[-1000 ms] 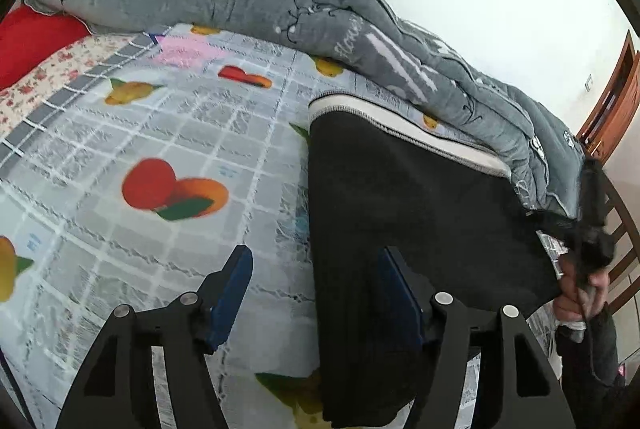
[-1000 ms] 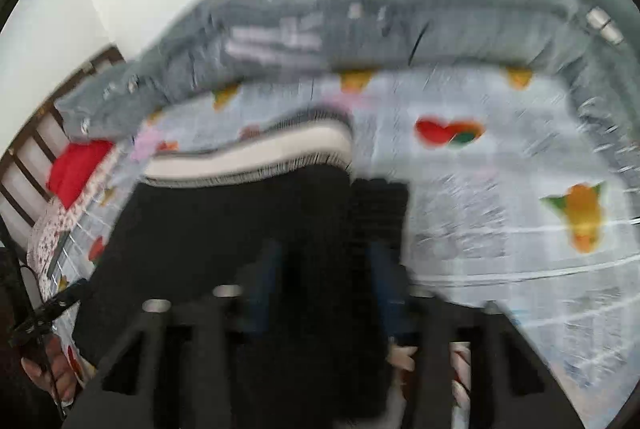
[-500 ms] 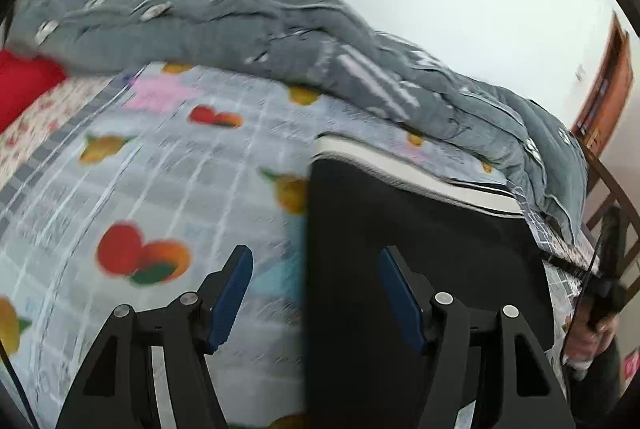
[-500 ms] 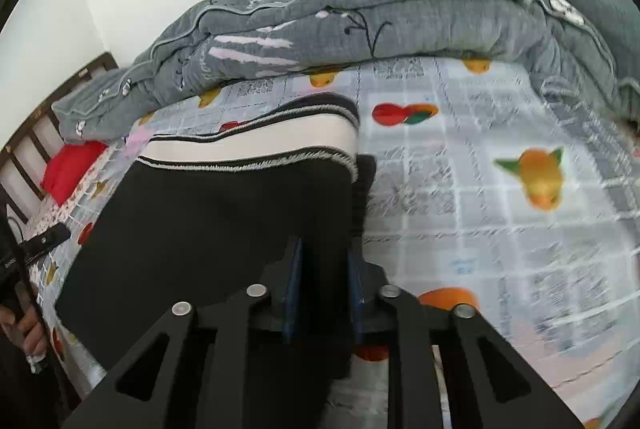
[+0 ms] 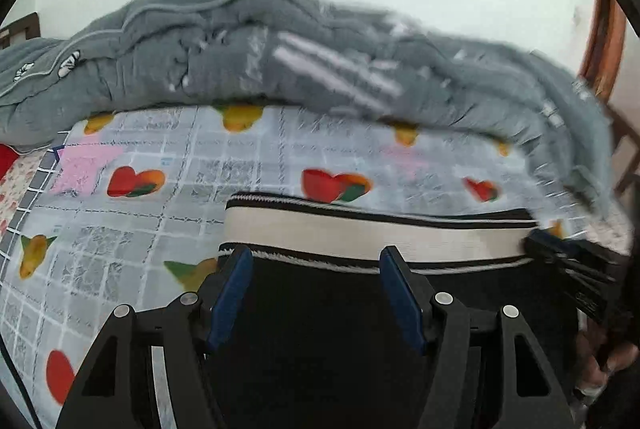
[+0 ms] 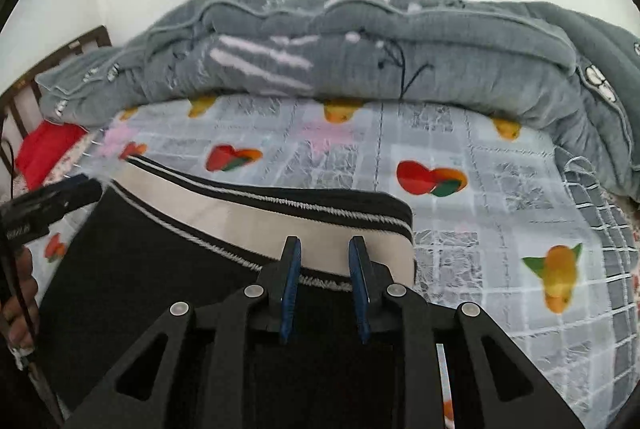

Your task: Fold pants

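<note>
Black pants [image 5: 340, 329] with a cream, black-striped waistband [image 5: 360, 233] lie folded flat on the bed. My left gripper [image 5: 315, 257] hovers open over them just short of the waistband's left end, with nothing pinched between the blue pads. In the right wrist view the pants [image 6: 160, 269] fill the lower left. My right gripper [image 6: 325, 245] is at the waistband's right end. Its jaws are opening, a narrow gap shows between them, and the cloth lies flat beneath. Each gripper shows in the other's view: the right gripper [image 5: 568, 261] and the left gripper [image 6: 52, 201].
A bunched grey quilt [image 5: 280, 61] runs along the far side of the bed. The fruit-print sheet [image 6: 480, 229] lies bare to the right of the pants. A red pillow [image 6: 44, 145] and dark headboard slats [image 6: 24, 93] are at far left. A wooden frame [image 5: 604, 29] stands at right.
My left gripper swung across the pants toward the waistband, still open. My right gripper, shut on the pants' edge half a second ago, now has its pads slightly apart at the waistband.
</note>
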Demonstrator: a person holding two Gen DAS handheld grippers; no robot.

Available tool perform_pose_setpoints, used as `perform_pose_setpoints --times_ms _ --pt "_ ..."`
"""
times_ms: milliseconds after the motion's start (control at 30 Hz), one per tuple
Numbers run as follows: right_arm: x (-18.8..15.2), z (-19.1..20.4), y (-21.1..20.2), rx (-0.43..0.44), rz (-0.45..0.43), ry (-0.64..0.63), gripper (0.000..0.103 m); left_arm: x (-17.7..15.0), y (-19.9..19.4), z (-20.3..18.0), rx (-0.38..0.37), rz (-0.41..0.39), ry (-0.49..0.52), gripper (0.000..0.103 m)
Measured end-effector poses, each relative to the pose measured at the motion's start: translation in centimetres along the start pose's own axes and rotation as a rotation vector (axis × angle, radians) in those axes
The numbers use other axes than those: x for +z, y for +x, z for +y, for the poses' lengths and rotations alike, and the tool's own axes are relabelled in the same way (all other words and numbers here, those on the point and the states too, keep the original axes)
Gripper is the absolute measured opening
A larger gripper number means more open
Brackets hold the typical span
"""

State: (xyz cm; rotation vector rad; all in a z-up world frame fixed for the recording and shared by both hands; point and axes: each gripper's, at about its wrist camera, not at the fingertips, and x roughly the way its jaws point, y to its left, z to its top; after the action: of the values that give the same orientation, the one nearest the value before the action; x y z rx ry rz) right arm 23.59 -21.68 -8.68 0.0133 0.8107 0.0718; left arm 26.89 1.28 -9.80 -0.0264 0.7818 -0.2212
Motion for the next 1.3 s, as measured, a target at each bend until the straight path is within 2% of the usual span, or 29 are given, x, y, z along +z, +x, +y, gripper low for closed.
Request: perform_pose_setpoints --times_ms 100,200,467,1300 --pt "0.1 0.8 1.1 -0.082 -0.011 -0.064 0.024 -0.4 2.6 -0.3 0.036 0.052 0.009 0.063" --pt "0.8 0.8 2.2 -0.104 -0.011 -0.081 0.024 0.0 3.0 0.0 0.027 0.041 -0.010 0.063" --pt "1.9 0.4 3.8 -0.088 -0.028 -0.083 0.024 0.3 4.5 -0.3 0.068 0.040 -0.008 0.065" --pt "1.8 0.4 3.9 -0.089 -0.050 -0.069 0.025 0.2 5.2 -0.1 0.077 0.035 -0.019 0.070"
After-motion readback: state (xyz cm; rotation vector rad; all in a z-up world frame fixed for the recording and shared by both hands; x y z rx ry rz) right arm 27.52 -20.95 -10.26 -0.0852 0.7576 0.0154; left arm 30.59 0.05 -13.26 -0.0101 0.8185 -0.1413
